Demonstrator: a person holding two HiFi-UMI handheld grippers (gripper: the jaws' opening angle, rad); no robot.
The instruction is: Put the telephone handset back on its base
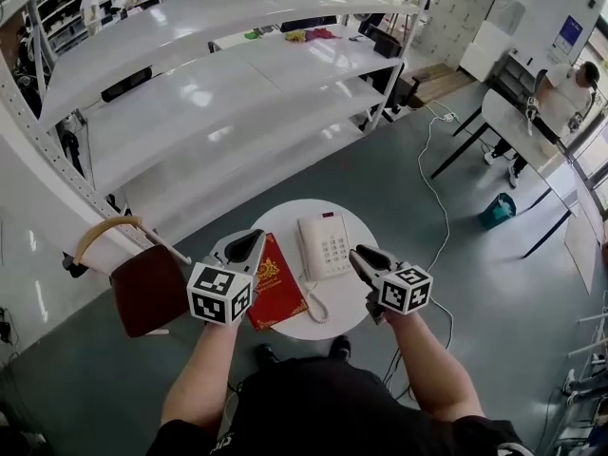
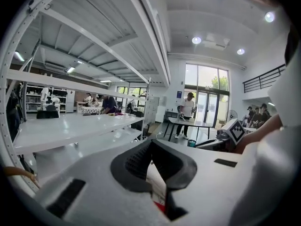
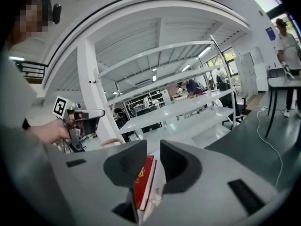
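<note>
handset (image 1: 307, 245) lies cradled on base (image 1: 332, 247), right of red book (image 1: 274, 288) | left gripper (image 1: 247, 246) pressed together, empty | right gripper (image 1: 361, 257) slightly spread, empty | both held above table (image 1: 350, 304), likely because task looks done

I note: on the table (image 1: 344, 319), the book (image 1: 275, 288) lies just right of the left gripper (image 1: 255, 241), with the telephone (image 1: 325, 245) between the book and the right gripper (image 1: 357, 253). The chair (image 1: 147, 291) is left of the left gripper, and the shelving (image 1: 218, 112) is beyond both.

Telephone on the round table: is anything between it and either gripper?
Nothing visible. The telephone lies bare between the left gripper and right gripper; the red book lies beside it.
</note>
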